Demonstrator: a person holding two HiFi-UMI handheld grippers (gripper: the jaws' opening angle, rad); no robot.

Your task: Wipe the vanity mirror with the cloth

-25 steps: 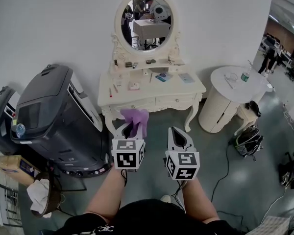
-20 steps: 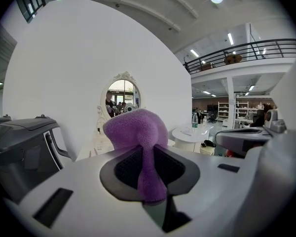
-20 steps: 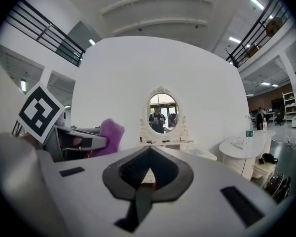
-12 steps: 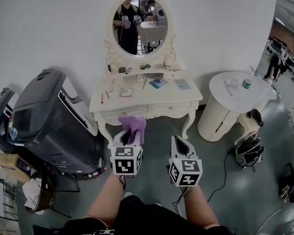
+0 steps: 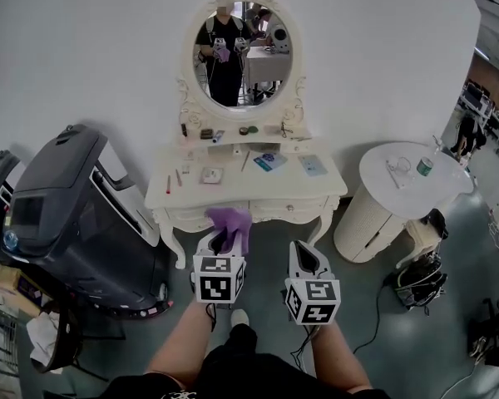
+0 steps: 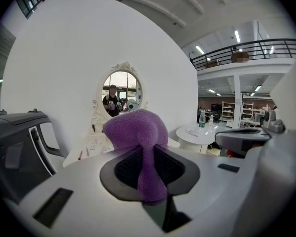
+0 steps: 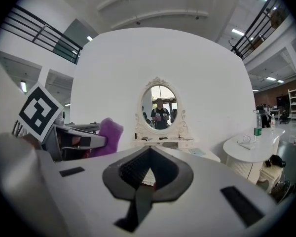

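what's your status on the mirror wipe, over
Left tongs shut on purple cloth. Right tongs shut, empty. Mirror ahead, cloth not touching it. Vanity table stands between.

No word, number or brand name is showing clearly enough to read. The marker cube (image 5: 216,279) of the left gripper (image 5: 219,238) and the one on the right gripper (image 5: 304,249) are carrying only black-and-white square patterns, not letters. The cards (image 5: 269,161) lying on the vanity table (image 5: 233,196) and the bottle (image 5: 425,166) standing on the round side table (image 5: 399,188) are showing print too small to make out.
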